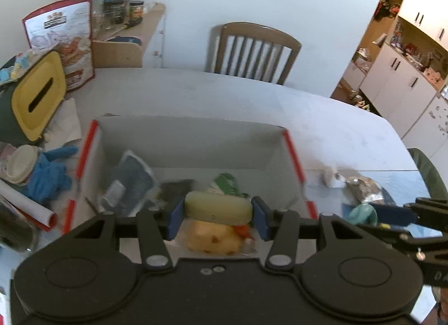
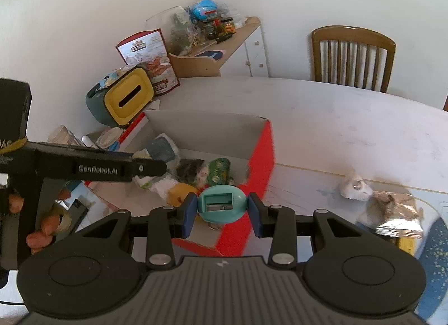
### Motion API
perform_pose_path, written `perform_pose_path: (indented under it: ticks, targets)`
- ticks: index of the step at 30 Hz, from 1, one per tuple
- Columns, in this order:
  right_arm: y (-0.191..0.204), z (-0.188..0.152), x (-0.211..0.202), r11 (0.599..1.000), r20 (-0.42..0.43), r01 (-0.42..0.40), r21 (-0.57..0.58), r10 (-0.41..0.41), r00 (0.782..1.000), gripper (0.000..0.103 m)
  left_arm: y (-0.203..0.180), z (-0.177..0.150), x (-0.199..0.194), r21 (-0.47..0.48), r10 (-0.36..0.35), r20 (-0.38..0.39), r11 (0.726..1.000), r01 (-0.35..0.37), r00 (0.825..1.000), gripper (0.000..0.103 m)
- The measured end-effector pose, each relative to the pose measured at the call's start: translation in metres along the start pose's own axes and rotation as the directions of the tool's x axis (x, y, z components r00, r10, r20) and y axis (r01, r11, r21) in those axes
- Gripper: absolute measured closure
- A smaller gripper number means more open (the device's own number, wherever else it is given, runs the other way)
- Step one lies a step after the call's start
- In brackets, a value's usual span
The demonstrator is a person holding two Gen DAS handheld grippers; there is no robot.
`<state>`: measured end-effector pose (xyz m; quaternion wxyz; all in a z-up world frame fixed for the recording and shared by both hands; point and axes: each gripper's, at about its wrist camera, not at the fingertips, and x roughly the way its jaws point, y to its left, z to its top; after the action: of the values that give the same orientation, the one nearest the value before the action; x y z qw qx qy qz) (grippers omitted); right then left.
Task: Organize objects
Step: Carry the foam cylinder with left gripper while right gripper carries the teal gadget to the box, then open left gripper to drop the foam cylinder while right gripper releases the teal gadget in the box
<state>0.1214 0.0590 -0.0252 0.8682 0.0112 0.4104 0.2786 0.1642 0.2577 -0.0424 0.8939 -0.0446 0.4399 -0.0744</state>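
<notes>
Box (image 1: 190,140) already part filled; my left gripper (image 1: 218,214) fingers clamp a yellowish case (image 1: 218,207), right gripper (image 2: 222,207) fingers clamp a teal sharpener (image 2: 221,204), both over it; wrappers (image 2: 392,213) remain right on the tabletop (image 1: 252,101).

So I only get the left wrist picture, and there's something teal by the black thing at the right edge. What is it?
Observer: The right wrist view shows it whole. It's a teal egg-shaped pencil sharpener, pinched between the blue pads of the right gripper.
Operator: And the blurry white lump beyond it?
Observer: It looks like a small white toy mouse, lying nose to a crumpled foil packet.
Operator: Is the box grey all over?
Observer: No, the cardboard box has a bright red outer side wall.
</notes>
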Motion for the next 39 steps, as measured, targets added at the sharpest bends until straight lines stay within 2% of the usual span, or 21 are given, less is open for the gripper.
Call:
perform_pose_path:
  ticks: [11,17,24,32,39]
  targets:
    - [0.042,0.015,0.059,0.996,-0.026,0.026,-0.089,-0.028,0.999,0.065,0.034,0.016,0.037,0.026,0.034,-0.042,0.999,-0.032,0.999,0.053]
    - [0.047,0.023,0.107,0.989,-0.077,0.077,-0.127,-0.088,0.993,0.065,0.047,0.021,0.068,0.022,0.053,-0.09,0.998,-0.051,0.995,0.053]
    - [0.048,0.028,0.15,0.987,-0.122,0.083,-0.137,-0.1,0.987,0.065,0.057,0.023,0.095,0.038,0.091,-0.136,0.996,-0.086,0.987,0.053]
    - [0.062,0.028,0.18,0.981,-0.141,0.083,-0.176,-0.108,0.984,0.065,0.061,0.026,0.115,0.06,0.11,-0.162,0.993,-0.102,0.981,0.053]
    - [0.063,0.024,0.192,0.98,-0.172,0.083,-0.183,-0.115,0.978,0.065,0.062,0.027,0.126,0.067,0.099,-0.212,0.994,-0.086,0.972,0.053]
